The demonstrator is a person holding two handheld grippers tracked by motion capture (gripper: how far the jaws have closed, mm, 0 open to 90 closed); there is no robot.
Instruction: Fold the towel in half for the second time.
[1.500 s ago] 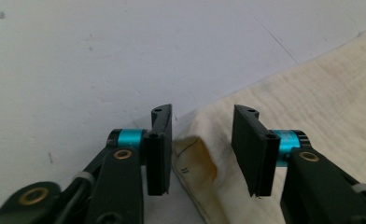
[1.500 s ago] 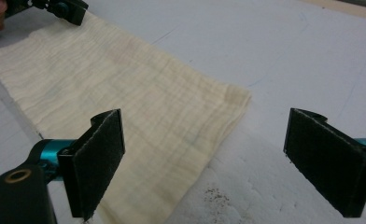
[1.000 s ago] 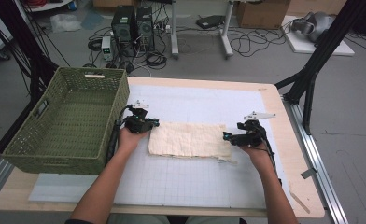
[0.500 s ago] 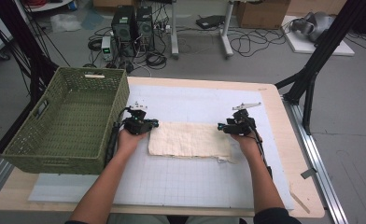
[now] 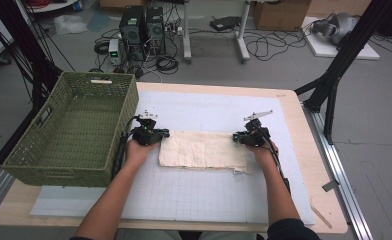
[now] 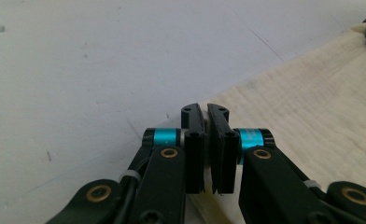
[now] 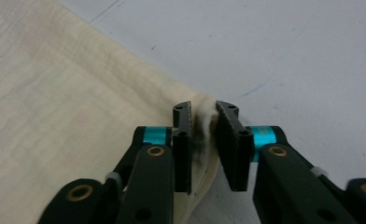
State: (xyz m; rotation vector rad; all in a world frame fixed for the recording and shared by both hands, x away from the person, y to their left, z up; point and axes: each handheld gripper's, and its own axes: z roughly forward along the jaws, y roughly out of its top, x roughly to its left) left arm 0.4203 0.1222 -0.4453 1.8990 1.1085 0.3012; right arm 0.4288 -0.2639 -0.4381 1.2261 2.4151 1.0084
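No legible text, brand, number or sign in any of the three views. The white mat (image 5: 194, 195) on the table carries a printed grid of fine lines, but no figures or lettering along it can be made out; the pale tag on the far rim of the green basket (image 5: 71, 131) is too small and blurred to read. The teal bands on the left gripper (image 6: 206, 112) and the right gripper (image 7: 205, 109) show no markings that resolve into characters.
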